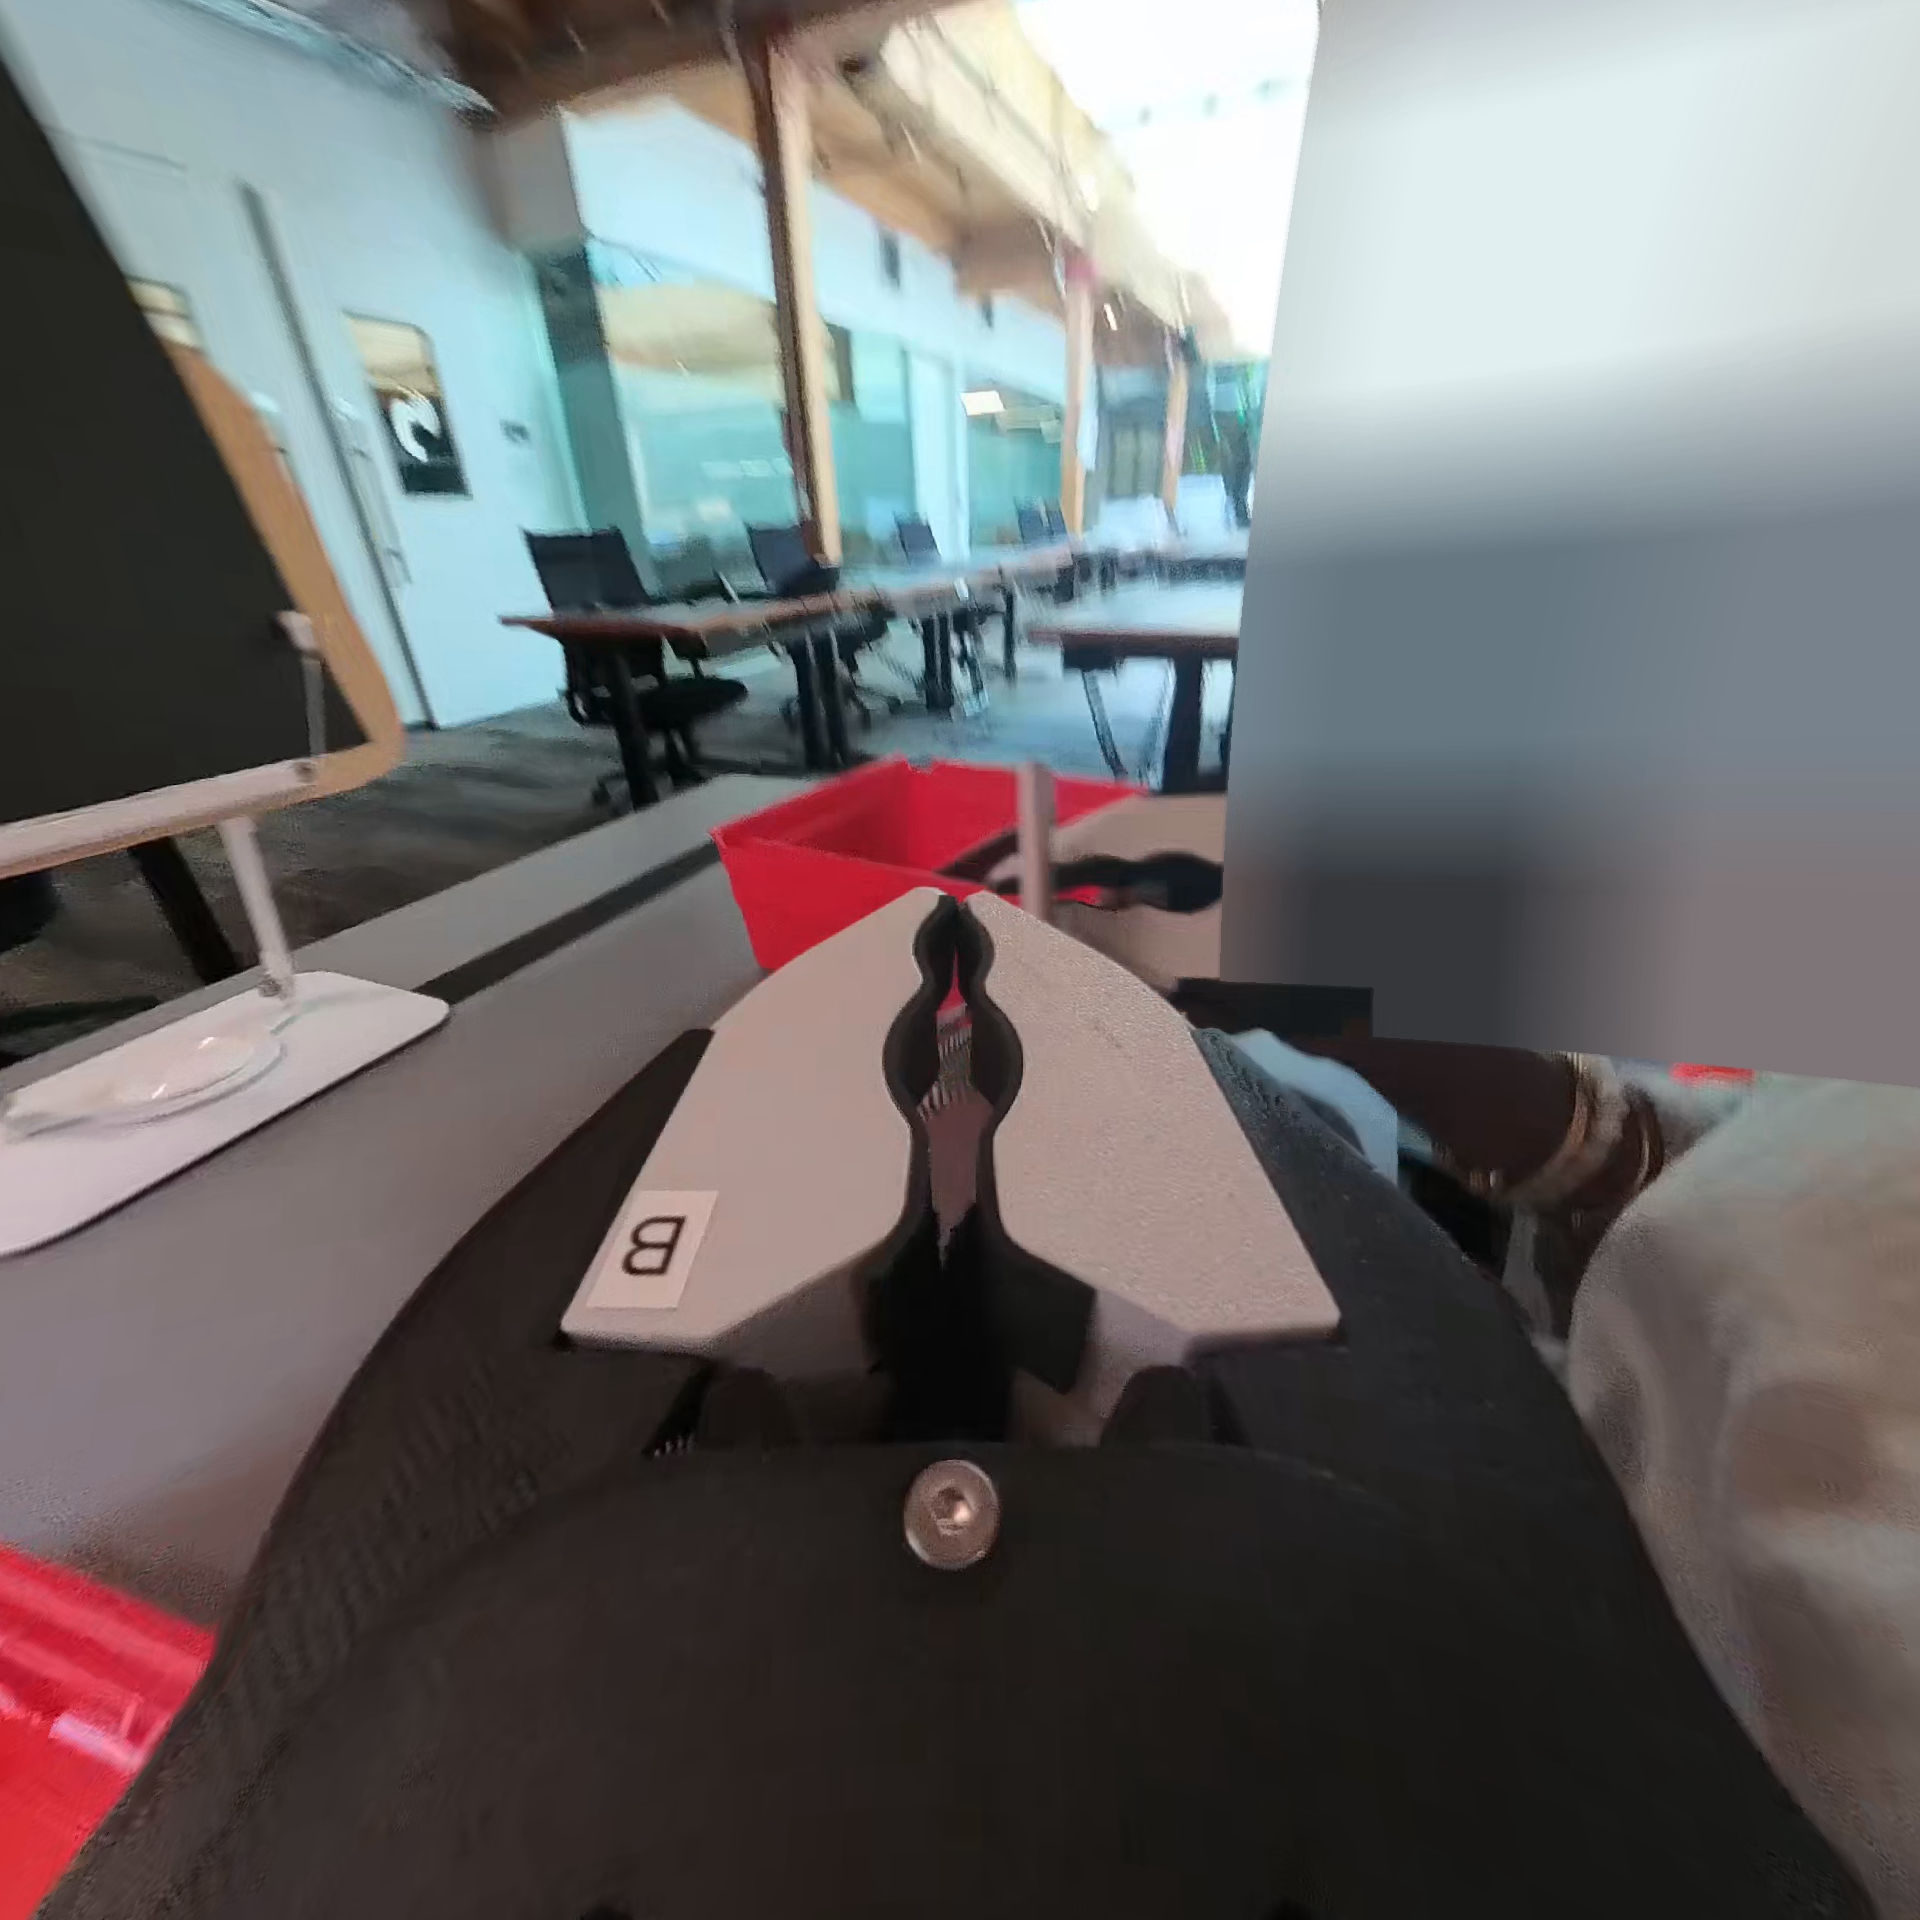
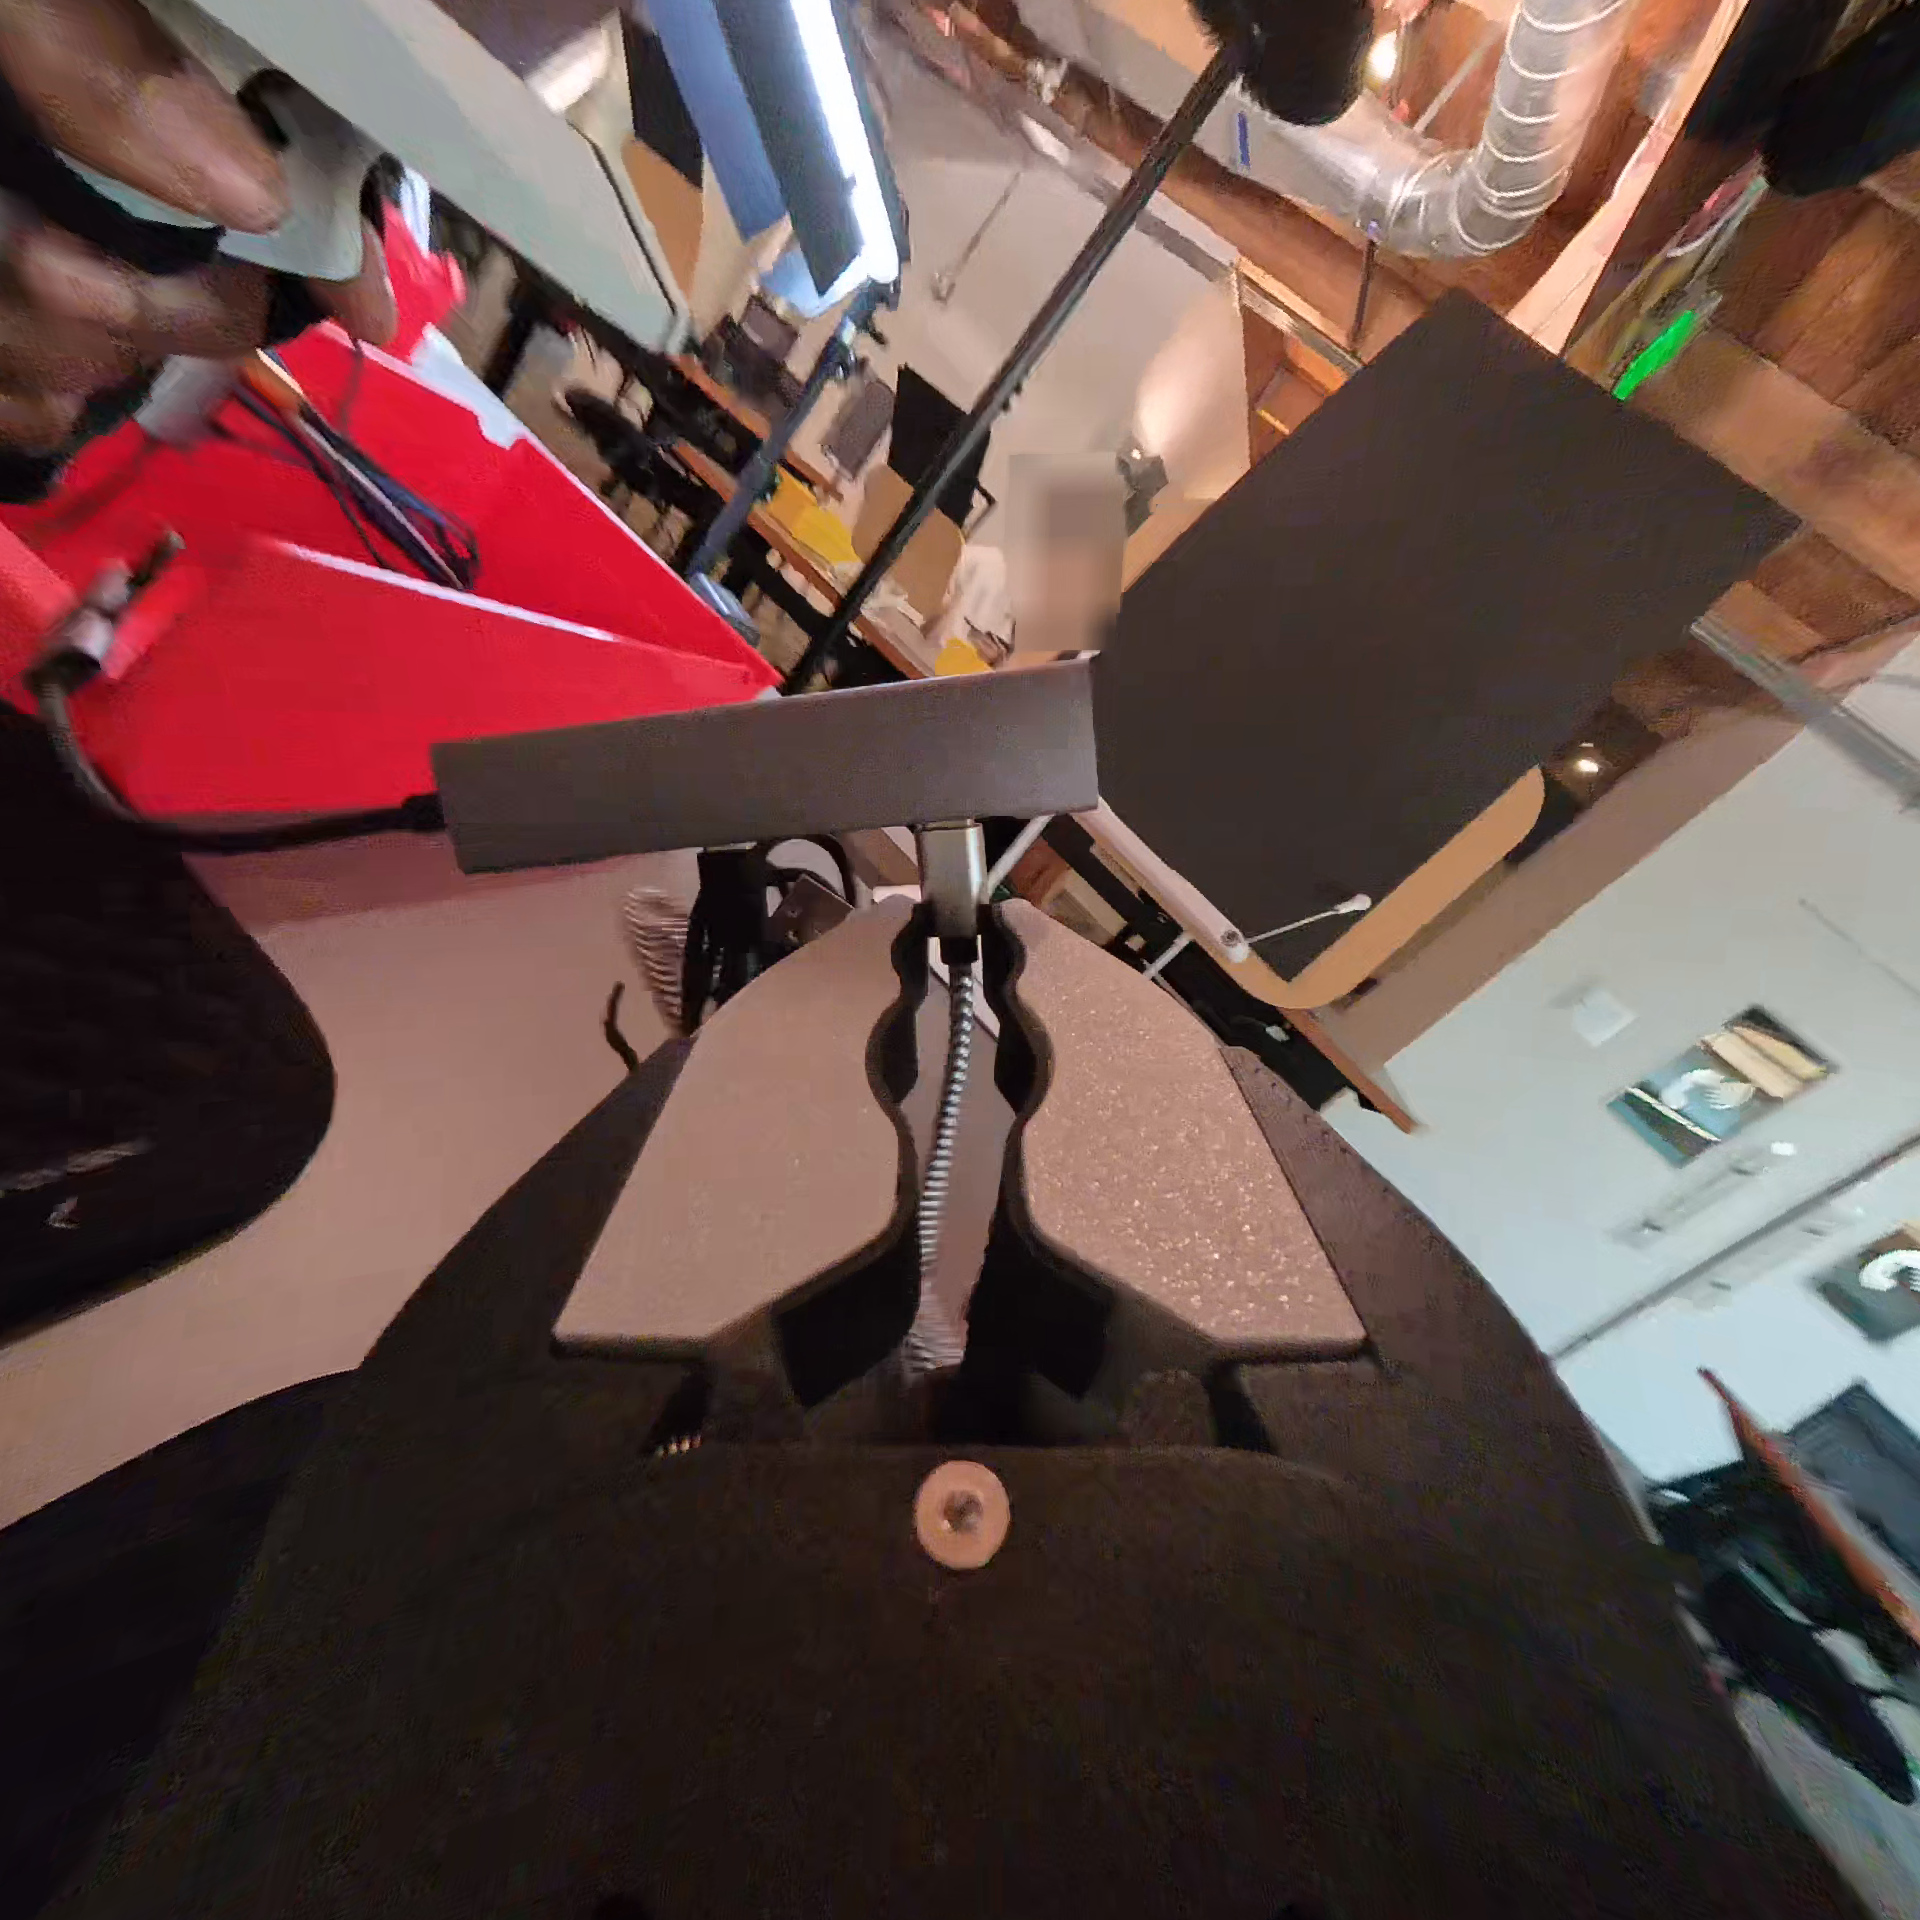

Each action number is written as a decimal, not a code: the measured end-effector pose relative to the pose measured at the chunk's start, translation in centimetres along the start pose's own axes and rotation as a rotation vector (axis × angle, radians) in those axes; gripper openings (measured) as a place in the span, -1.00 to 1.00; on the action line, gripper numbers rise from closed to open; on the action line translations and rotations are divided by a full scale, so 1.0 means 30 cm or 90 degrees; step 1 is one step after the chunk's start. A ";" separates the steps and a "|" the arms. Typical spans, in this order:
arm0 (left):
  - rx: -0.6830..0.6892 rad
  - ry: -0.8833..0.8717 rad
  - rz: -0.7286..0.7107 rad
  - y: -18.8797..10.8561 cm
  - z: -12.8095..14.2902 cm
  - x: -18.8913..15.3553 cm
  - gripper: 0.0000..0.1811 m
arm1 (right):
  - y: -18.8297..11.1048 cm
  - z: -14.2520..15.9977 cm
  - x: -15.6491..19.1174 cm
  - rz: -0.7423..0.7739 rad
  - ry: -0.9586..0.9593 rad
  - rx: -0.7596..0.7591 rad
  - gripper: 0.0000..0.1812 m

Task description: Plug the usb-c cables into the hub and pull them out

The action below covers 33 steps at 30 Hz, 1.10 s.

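Observation:
In the right wrist view my right gripper (image 2: 951, 920) is shut on the silver plug (image 2: 948, 868) of a braided usb-c cable (image 2: 951, 1101). The plug sits in the near edge of the dark grey hub (image 2: 769, 769), which hangs crosswise above the table, its own black lead (image 2: 135, 810) trailing left. In the left wrist view my left gripper (image 1: 951, 909) is shut, with a silvery braided cable (image 1: 951, 1091) pinched between its fingers. A thin grey bar (image 1: 1036, 831) stands just beyond the tips; I cannot tell what it is. The left gripper (image 2: 301, 197) also shows at the top left of the right wrist view.
A red bin (image 1: 883, 842) sits ahead of the left gripper and holds dark cables (image 2: 384, 499). Another red edge (image 1: 73, 1704) is at the lower left. A monitor on a white stand (image 1: 218, 1049) is on the left of the grey table (image 1: 260, 1299). A metal connector (image 2: 94, 623) lies by the bin. Spacing between my two grippers at the tips: around 10 cm.

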State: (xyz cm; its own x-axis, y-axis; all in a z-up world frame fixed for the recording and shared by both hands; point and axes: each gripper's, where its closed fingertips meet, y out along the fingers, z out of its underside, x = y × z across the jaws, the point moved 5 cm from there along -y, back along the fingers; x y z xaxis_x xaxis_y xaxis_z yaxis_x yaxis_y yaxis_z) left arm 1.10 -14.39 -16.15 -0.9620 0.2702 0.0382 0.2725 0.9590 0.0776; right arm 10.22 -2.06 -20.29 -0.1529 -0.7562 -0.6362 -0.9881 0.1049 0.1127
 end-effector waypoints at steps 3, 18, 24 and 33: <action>0.067 0.058 0.044 0.068 0.033 -0.058 -1.00 | 0.025 -0.023 0.026 -0.018 -0.057 -0.001 -0.89; 0.063 0.221 -0.264 0.133 0.049 -0.011 -0.59 | 0.082 -0.094 0.151 0.067 -0.125 0.116 -0.90; 0.156 0.290 -0.316 0.150 0.074 0.014 -0.75 | 0.107 -0.085 0.167 0.050 -0.090 0.151 -0.90; 0.194 0.187 -0.288 0.159 0.116 0.045 -0.76 | 0.117 -0.054 0.188 0.055 -0.105 0.175 -0.90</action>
State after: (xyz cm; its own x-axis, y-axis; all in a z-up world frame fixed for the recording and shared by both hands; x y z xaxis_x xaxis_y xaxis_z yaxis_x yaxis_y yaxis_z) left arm 1.05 -9.17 -19.19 -0.9247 -0.1621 0.3444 -0.2200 0.9660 -0.1360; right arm 5.93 -6.99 -22.24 -0.2153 -0.6248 -0.7505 -0.9359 0.3515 -0.0241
